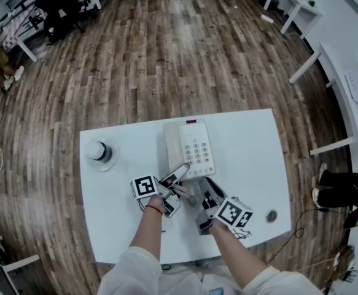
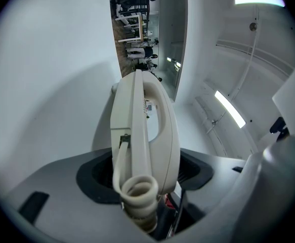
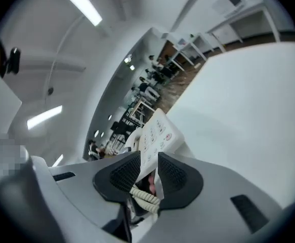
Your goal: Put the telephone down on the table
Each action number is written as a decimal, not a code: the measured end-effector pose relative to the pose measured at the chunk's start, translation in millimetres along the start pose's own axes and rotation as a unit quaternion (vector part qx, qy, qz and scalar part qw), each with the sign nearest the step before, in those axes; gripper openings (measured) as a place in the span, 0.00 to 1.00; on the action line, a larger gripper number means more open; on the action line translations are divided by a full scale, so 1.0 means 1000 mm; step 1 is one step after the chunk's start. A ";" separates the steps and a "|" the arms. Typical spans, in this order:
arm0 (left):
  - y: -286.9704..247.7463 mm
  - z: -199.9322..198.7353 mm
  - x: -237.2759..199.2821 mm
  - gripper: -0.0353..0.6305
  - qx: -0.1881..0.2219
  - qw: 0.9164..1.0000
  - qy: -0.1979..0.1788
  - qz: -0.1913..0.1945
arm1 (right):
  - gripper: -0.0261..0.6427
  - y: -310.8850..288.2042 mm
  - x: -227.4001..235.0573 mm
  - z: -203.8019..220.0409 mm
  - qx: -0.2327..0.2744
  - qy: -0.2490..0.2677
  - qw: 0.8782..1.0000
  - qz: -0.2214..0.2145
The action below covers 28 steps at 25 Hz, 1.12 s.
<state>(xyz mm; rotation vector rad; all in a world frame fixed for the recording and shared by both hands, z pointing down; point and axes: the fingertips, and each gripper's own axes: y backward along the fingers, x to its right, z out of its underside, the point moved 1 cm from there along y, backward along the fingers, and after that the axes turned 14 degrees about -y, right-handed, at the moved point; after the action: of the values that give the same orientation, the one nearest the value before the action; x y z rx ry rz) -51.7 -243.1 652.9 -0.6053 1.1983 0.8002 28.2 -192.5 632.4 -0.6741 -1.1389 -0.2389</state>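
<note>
My left hand-held gripper (image 1: pixel 172 192) was clamped wide on the telephone handset (image 2: pixel 147 130), by the middle of the tabletop's (image 1: pixel 252 158) near edge. Its long axis pointed away at the phone base (image 1: pixel 190 146) just behind, so I figured the left arm does the set-down. The right hand-held gripper (image 3: pixel 148 172) stood partly open, with the coiled cord (image 3: pixel 142 195) loose between its jaws.

A small white round-topped object (image 1: pixel 99 152) stands near the left edge of the bench (image 1: pixel 252 158), and a small dark round piece (image 1: pixel 271 215) lies near its right front corner. Wood-plank floor (image 1: pixel 166 60) spreads all around, with other white tables (image 1: pixel 335 72) at the right.
</note>
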 end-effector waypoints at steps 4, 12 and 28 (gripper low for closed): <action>0.000 0.001 0.000 0.50 0.000 1.000 0.001 0.000 | 0.22 0.000 0.020 0.004 0.020 -0.139 0.990 0.016; 0.000 0.001 -0.001 0.50 -0.002 1.000 0.001 -0.002 | 0.26 -0.016 0.035 0.003 0.034 -0.233 0.972 0.010; -0.001 0.003 -0.004 0.50 -0.008 1.000 0.002 0.001 | 0.26 -0.036 0.042 -0.001 0.054 -0.307 0.950 0.001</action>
<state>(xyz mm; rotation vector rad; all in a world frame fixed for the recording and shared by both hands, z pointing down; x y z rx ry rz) -49.5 -242.4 657.4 -0.6188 1.1987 0.8112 28.7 -214.3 683.5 -0.6700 -1.7337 0.0464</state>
